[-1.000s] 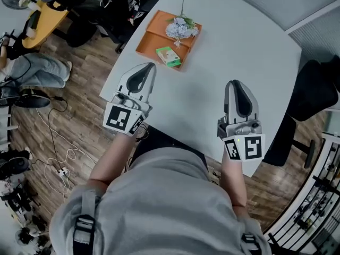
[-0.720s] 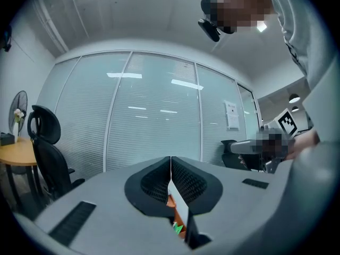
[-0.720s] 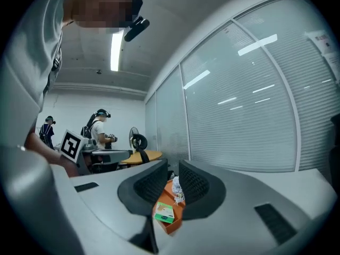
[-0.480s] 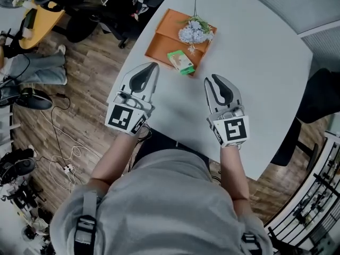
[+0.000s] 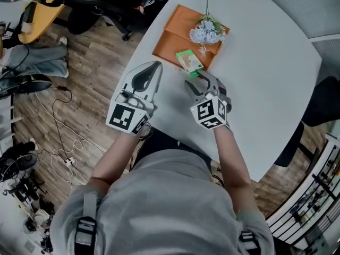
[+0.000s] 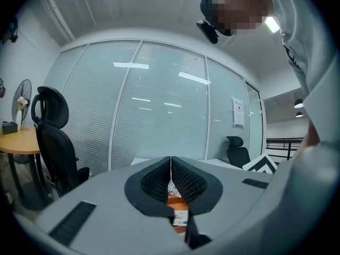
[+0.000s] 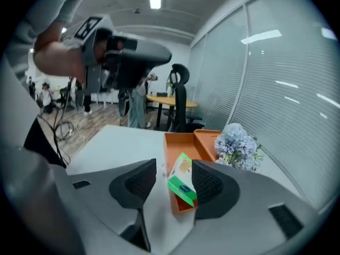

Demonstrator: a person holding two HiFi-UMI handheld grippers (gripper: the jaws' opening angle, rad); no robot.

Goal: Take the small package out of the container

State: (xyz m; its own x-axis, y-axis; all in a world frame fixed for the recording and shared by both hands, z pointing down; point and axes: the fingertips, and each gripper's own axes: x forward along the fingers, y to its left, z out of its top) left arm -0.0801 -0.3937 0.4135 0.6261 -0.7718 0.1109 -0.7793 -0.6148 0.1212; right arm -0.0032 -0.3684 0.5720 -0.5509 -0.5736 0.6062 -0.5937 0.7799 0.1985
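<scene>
Green package (image 7: 182,184) between right gripper's (image 5: 197,78) opening fingers (moved forward), left gripper (image 5: 155,66) clenched.

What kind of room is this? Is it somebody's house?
Probably an office, not a house. There are glass walls with blinds, a black swivel chair beside a wooden desk, and a big white table.

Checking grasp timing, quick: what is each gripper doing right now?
Left gripper: shut, holding nothing.
Right gripper: jaws opening; the green package sits in line between them, not gripped.
</scene>
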